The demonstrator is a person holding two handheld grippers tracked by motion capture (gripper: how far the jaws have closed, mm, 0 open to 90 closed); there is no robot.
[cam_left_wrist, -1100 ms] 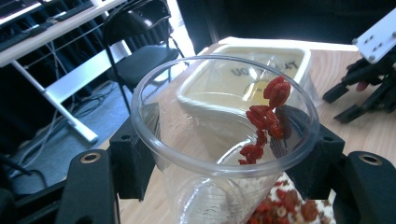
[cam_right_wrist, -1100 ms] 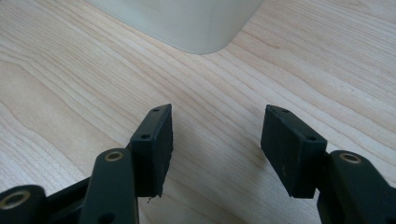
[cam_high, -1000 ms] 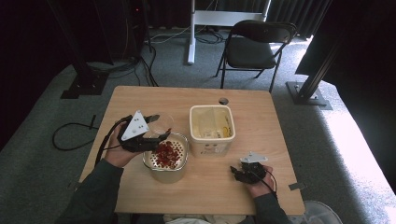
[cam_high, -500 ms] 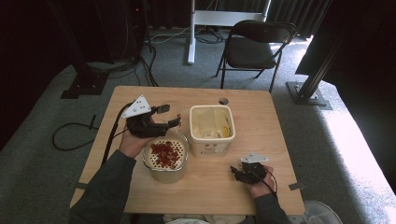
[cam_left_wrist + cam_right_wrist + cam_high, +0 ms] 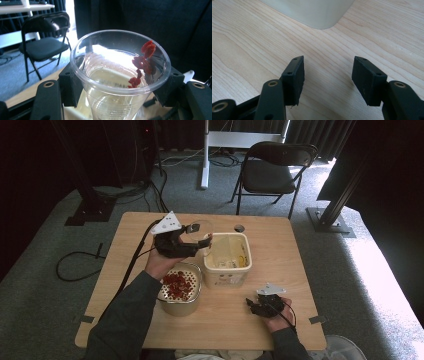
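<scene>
From above, the left gripper holds a clear plastic cup beside the cream tub. Up close, its jaws pinch the thin, crushable cup below the rim, berries clinging inside. The right gripper stands half-open, empty, over the table.

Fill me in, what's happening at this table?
A person works with a tool in each hand. The left tool is clamped on a clear plastic cup, held above the near edge of the cream tub; a few red berries cling to the cup's inside wall. A metal strainer bowl of red berries sits beside the tub. The right tool rests low over the wooden table, jaws apart and empty.
</scene>
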